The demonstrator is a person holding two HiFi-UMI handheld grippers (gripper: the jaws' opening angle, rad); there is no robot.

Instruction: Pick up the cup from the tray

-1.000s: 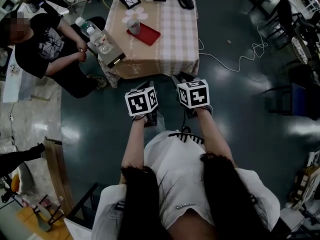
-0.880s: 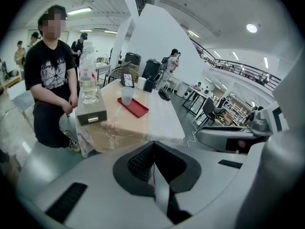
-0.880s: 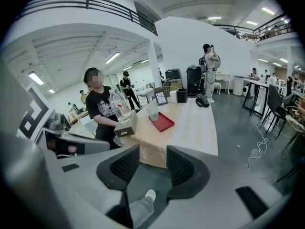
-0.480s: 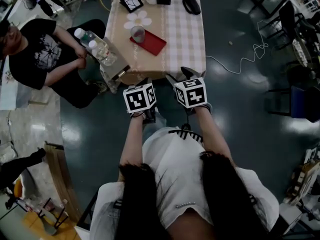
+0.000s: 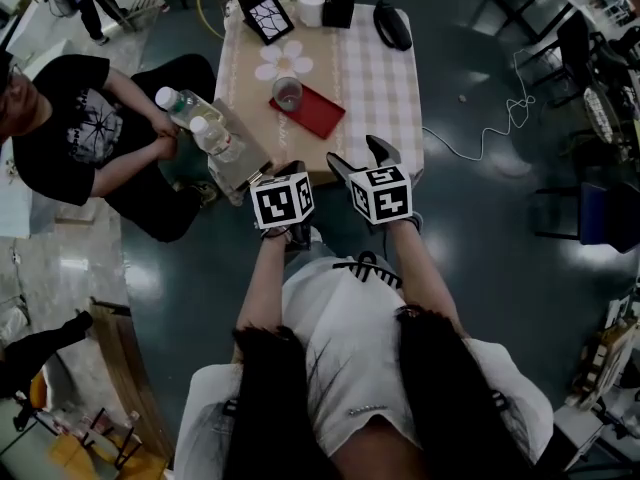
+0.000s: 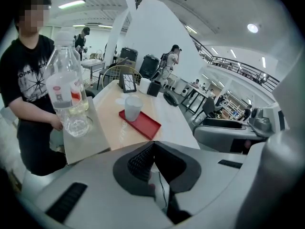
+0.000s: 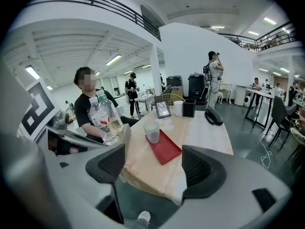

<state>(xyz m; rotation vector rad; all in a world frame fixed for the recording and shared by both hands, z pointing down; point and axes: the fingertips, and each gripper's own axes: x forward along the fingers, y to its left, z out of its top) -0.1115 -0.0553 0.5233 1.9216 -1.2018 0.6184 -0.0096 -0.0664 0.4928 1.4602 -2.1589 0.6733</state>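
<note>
A translucent white cup point(image 5: 287, 92) stands upright on the far end of a red tray point(image 5: 314, 114) on a small table with a checked cloth point(image 5: 385, 78). Both grippers hang in front of the table's near edge, short of the tray. In the left gripper view, the left gripper point(image 6: 153, 149) has its jaws shut together on nothing, with the cup point(image 6: 133, 108) well ahead. The right gripper point(image 7: 157, 168) is open; its jaws have just been opening with nothing between them. Beyond them are the cup point(image 7: 152, 131) and the tray point(image 7: 165, 147). In the head view its spread fingers point(image 5: 340, 165) reach the table's edge.
A seated person point(image 5: 75, 133) left of the table holds a board point(image 5: 240, 163) with two water bottles point(image 5: 205, 133). At the table's far end are a picture frame point(image 5: 266, 16), a white mug point(image 5: 312, 6), a black box point(image 5: 339, 6) and a black handset point(image 5: 392, 26). A cable point(image 5: 480, 118) lies on the floor.
Both grippers have moved toward the table, which now lies nearer in the head view. The right gripper's jaws have spread apart.
</note>
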